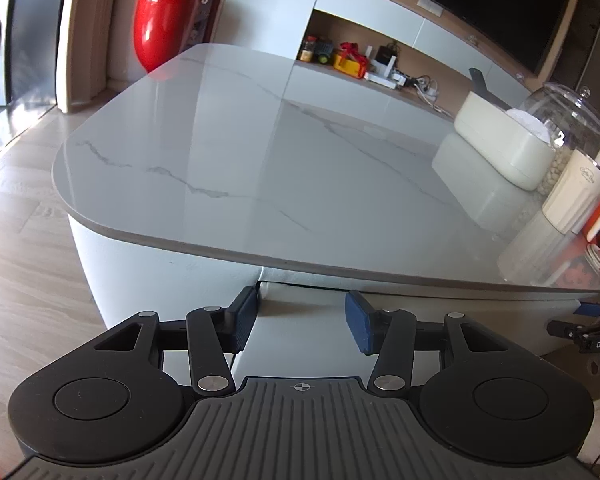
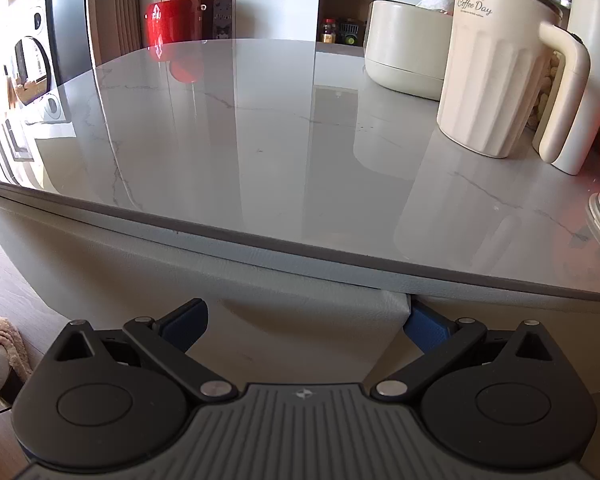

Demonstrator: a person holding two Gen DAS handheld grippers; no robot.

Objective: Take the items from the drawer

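The glossy marble-veined bench (image 1: 260, 152) has a rounded edge. Beneath it sits the matte pale drawer front (image 1: 300, 320) — contents hidden. The left hand-held gripper (image 1: 300, 320) gapes wide, empty; the right hand-held gripper (image 2: 304, 324) too, near a ribbed cream mug (image 2: 496, 72).

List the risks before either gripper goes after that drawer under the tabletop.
1. The drawer front sits tight under the overhanging tabletop edge, so a rising gripper could hit it.
2. The left gripper and right gripper are both open, holding nothing; they work near each other and could collide.
3. The Coffee Day mug stands close to the edge; a jolt might topple it.
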